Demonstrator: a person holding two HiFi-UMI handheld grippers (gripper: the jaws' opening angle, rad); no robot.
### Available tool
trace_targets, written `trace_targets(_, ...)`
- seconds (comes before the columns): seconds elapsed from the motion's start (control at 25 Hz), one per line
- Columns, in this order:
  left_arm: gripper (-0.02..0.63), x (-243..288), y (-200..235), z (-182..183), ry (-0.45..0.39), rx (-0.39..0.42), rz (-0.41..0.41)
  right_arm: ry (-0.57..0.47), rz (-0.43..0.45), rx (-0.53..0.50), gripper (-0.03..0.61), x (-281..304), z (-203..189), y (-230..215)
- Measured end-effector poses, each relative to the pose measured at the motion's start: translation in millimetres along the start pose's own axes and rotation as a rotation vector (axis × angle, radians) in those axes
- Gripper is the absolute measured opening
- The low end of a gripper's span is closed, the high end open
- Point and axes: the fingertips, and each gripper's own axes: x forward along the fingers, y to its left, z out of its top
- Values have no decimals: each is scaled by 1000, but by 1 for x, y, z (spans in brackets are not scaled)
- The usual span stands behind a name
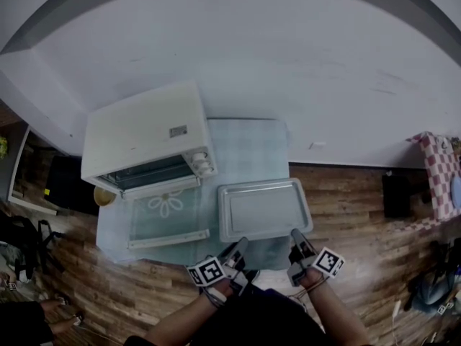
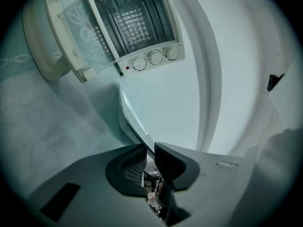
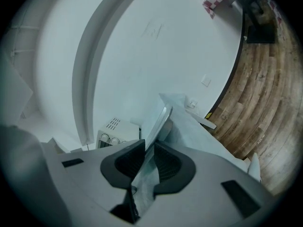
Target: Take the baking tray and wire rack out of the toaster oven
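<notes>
So the tray (image 1: 263, 209) is out of the oven (image 1: 144, 132) already. It's sitting low over the pale checked cloth (image 1: 245, 146), just to the right of the door (image 1: 167, 215), which is dropped flat open. Can't tell from here if it's actually resting on the cloth or a hair above it.

Both grippers are on the near edge of it. The left gripper (image 1: 240, 244) is clamped on the near-left corner, jaws pinched tight on the thin rim. The right gripper (image 1: 297, 236) has the near-right corner the same way, with the rim running up between its pads.

The oven is at the left end of the cloth, knobs (image 1: 204, 162) on its right side. Looking into the cavity from the left gripper's camera, there's a grid in there that looks like the rack (image 2: 130, 22), so that one is still inside. Wood floor (image 1: 360, 193) off to the right.
</notes>
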Motion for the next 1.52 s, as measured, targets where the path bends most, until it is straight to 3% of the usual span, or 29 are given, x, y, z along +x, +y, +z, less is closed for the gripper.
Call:
trace_targets(0.16, 58, -1, 24, 2, 14, -55, 69, 40, -13, 1, 74, 15, -12, -2)
trace_targets(0.36, 67, -7, 47, -14, 144, -40, 184, 92, -74, -34, 98, 27, -25, -13)
trace_targets(0.48, 69, -17, 49, -20, 181, -40, 201, 100, -112, -52, 106, 30, -25, -18)
trace_targets(0.68, 69, -37, 44, -16, 154, -88, 184, 128, -171, -104, 117, 33, -30, -23)
trace_targets(0.72, 69, -40, 41, -14, 153, -78, 176, 129, -179, -116, 164, 34, -31, -23)
trace_targets(0.84, 69, -41, 30, -6, 153, -33, 143, 111, -175, -134, 224, 38, -33, -17)
trace_targets(1.0, 69, -38, 15, 5, 131, -33, 100, 62, -173, -155, 286, 40, -31, -11)
trace_targets(1.2, 69, -43, 2, 16, 126, -14, 77, 42, -355, -334, 419, 26, -23, -22)
trace_targets(1.36, 69, -58, 0, 29, 106, -12, 85, -63, -398, -383, 408, 9, -5, -11)
trace_targets(1.52, 69, -75, 1, 57, 41, -6, 84, -160, -333, -436, 339, 12, 4, 27)
